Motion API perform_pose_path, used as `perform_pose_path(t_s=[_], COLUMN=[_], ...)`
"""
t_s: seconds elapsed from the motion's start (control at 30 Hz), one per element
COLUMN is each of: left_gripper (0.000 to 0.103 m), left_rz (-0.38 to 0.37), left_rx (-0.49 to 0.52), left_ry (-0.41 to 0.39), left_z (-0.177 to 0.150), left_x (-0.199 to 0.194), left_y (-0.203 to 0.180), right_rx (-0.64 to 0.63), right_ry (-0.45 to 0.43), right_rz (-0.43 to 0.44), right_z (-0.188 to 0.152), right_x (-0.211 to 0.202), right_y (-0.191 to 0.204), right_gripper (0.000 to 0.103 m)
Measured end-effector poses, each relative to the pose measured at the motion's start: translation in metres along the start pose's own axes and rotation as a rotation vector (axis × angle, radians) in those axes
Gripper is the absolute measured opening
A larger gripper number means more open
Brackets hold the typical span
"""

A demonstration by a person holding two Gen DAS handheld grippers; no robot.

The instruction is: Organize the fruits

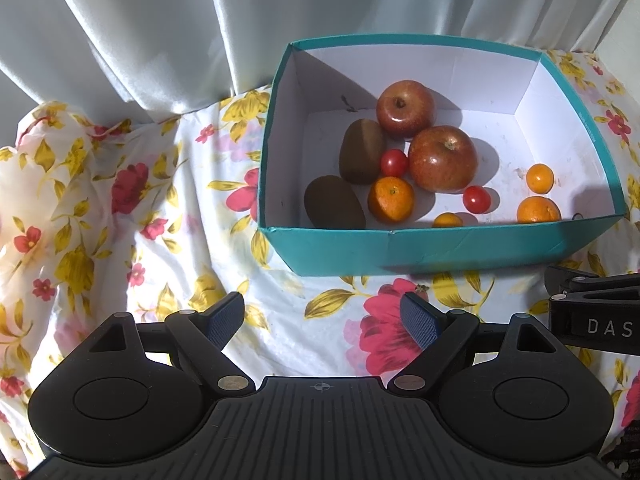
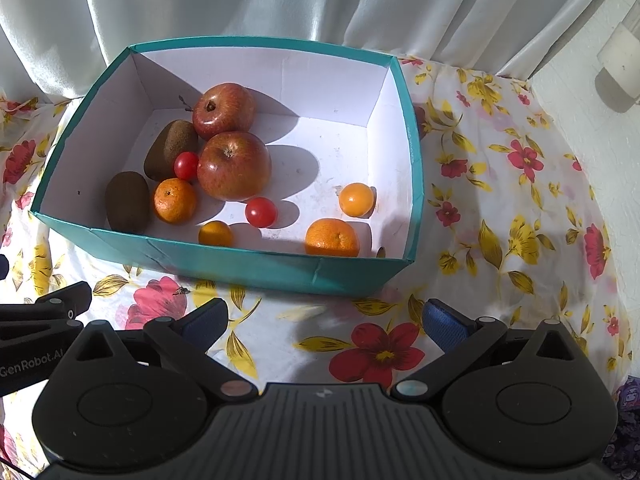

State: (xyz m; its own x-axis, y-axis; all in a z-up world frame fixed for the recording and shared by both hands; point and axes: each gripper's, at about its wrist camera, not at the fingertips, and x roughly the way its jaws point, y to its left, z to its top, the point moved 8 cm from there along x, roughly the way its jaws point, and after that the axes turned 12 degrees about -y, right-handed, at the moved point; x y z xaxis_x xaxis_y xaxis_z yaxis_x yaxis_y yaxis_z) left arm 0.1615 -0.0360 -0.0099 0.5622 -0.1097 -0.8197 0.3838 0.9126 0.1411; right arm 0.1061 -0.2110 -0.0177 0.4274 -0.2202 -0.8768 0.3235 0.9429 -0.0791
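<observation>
A teal box (image 1: 400,248) (image 2: 256,268) with a white inside stands on the floral cloth. It holds two red apples (image 1: 443,159) (image 2: 234,165), two brown kiwis (image 1: 362,151) (image 2: 127,201), two cherry tomatoes (image 1: 476,199) (image 2: 261,212) and several oranges (image 1: 391,199) (image 2: 332,237). My left gripper (image 1: 322,316) hovers open in front of the box's near wall, nothing between its blue pads. My right gripper (image 2: 324,320) is open too, low before the same wall, and holds nothing.
The flowered cloth (image 1: 120,216) (image 2: 512,216) is rumpled to the left and lies flat to the right of the box. White curtains (image 1: 160,32) (image 2: 320,0) hang close behind. A white wall fitting (image 2: 620,66) sits at the far right.
</observation>
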Motion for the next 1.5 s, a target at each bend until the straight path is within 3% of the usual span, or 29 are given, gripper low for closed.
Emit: perform_pose_path(t_s=[1.23, 1.5], left_gripper=[0.090, 0.090], left_rz=[-0.034, -0.014], left_rx=[-0.010, -0.006], left_ry=[0.034, 0.040], left_z=[-0.003, -0.003], left_x=[0.007, 0.012], left_y=[-0.004, -0.002], right_rx=[-0.008, -0.012], right_ry=[0.000, 0.007], right_rz=[-0.010, -0.005], right_z=[0.000, 0.000], right_x=[0.003, 0.008], right_y=[-0.001, -0.001], right_gripper=[0.103, 0.103])
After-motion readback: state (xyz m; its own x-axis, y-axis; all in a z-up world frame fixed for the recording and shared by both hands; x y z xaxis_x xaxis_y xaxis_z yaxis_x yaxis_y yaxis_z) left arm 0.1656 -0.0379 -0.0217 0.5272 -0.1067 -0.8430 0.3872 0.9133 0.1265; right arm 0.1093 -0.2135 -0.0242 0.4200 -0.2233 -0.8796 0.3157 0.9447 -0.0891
